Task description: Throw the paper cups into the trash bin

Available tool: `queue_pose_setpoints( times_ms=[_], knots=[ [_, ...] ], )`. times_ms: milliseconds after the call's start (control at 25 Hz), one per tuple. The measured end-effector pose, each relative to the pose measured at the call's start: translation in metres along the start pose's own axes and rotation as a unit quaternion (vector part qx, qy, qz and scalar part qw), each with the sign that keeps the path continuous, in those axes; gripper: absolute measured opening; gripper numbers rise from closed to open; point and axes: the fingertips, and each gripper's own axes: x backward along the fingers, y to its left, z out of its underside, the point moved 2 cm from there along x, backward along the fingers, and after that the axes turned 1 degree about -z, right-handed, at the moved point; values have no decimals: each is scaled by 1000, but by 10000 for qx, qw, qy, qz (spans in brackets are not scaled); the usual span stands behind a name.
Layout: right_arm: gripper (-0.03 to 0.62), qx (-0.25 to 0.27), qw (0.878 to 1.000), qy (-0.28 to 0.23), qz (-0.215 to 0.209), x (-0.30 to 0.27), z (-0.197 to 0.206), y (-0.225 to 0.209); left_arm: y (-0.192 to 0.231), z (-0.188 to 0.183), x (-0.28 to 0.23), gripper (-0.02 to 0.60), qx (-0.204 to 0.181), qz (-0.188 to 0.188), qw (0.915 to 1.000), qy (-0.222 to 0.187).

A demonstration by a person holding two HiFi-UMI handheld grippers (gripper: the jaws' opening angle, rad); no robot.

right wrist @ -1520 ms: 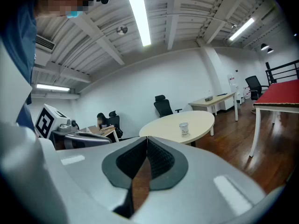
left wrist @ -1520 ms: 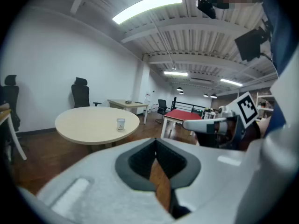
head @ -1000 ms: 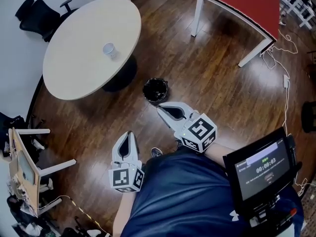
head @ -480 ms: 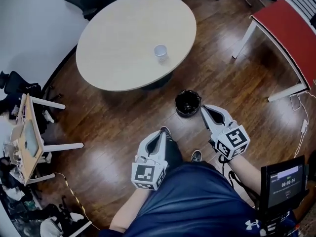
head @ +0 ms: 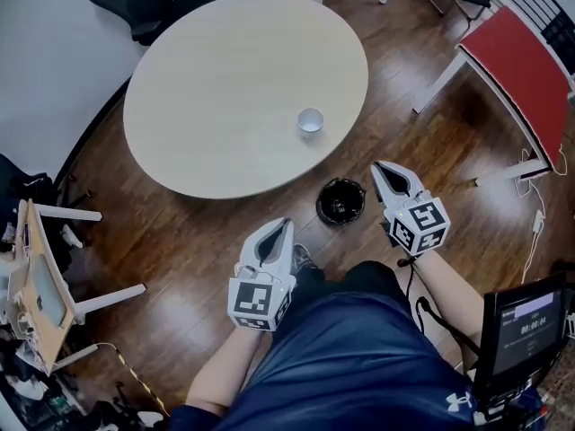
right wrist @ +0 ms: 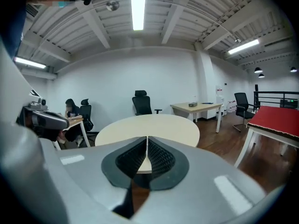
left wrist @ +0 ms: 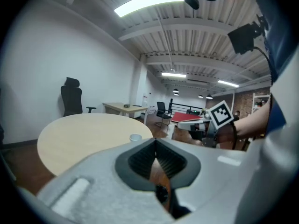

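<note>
A white paper cup (head: 311, 120) stands upright on the round beige table (head: 216, 106), near its right front edge; the left gripper view shows the cup (left wrist: 135, 137) just past the jaws. A small black trash bin (head: 340, 201) sits on the wooden floor below the table edge. My left gripper (head: 279, 228) is held low, left of the bin, its jaws shut and empty. My right gripper (head: 386, 171) hovers just right of the bin, also shut with nothing in it. In the right gripper view my right gripper (right wrist: 147, 146) points at the table (right wrist: 154, 127).
A red table (head: 526, 70) with white legs stands at the right. Black office chairs (head: 135, 3) are behind the round table, a wooden frame (head: 40, 285) lies at the left. A tablet (head: 526, 330) hangs at my right side. Cables (head: 537, 218) lie on the floor.
The view has swung: table, cup and bin now sit closer in front of me. Both grippers have come forward toward the bin, still shut.
</note>
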Motion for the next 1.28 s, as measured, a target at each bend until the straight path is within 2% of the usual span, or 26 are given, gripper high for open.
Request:
queue_pose_setpoints(
  times_ms=[120,360,520,680,960,1280],
  knots=[
    [26,-13,9998,183,-46,-34,13,3,26,-2,2,4,70,-181,9998,40],
    [85,60,9980,373,-509,-104,40,-4,46,-1,-11,5,107,-793,9965,251],
    [165,284,9948,560,-801,-128,54,1,38,-15,1,5,127,-1066,9940,190],
    [243,528,9922,700,-889,-142,66,4,35,-25,14,5,126,-1299,9912,201],
    [298,688,9866,987,-1105,-181,95,-23,35,-17,-13,5,202,-1534,9876,274],
    [342,820,9794,1212,-1388,-206,100,-19,35,-21,-25,5,339,-1691,9845,318]
  ],
)
